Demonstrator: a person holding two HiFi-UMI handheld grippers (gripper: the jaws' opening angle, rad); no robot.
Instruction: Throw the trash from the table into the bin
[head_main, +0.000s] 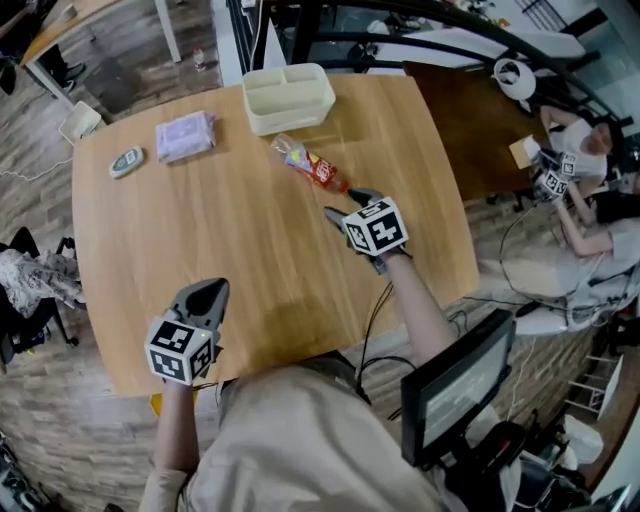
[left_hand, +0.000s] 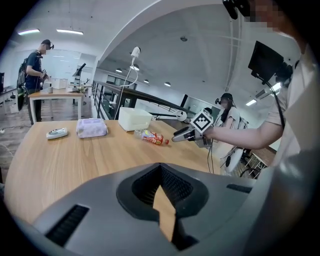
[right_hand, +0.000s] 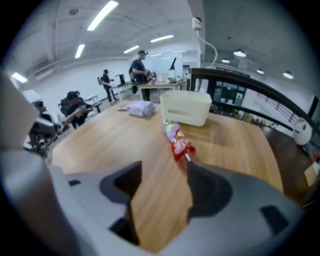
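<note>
While the red-labelled bottle (head_main: 308, 163) lay on its side on the wooden table (head_main: 230, 240), upper centre of the head view, neither tool had hold of it. Its cap end pointed toward the lower right and its other end sat just below the cream bin (head_main: 288, 97) at the table's top edge. The right gripper (head_main: 347, 203) stood right of centre with its jaws spread wide and nothing gripped. In the right gripper view only bare wood showed between them (right_hand: 164, 175), with the bottle (right_hand: 178, 141) just beyond the tips and its near end close against the right-hand jaw. Contact there could not be settled. The left gripper (head_main: 208, 290) was over the lower left of the table, well apart from the bottle. In its own view (left_hand: 162, 200) its jaws were closed together and held nothing. The left gripper view also showed the bottle (left_hand: 151, 137) at mid-frame with the right gripper (left_hand: 180, 135) just beside it. A purple pack (head_main: 185, 135) and a small oval device (head_main: 126, 161) lay at the upper left of the table, untouched.
</note>
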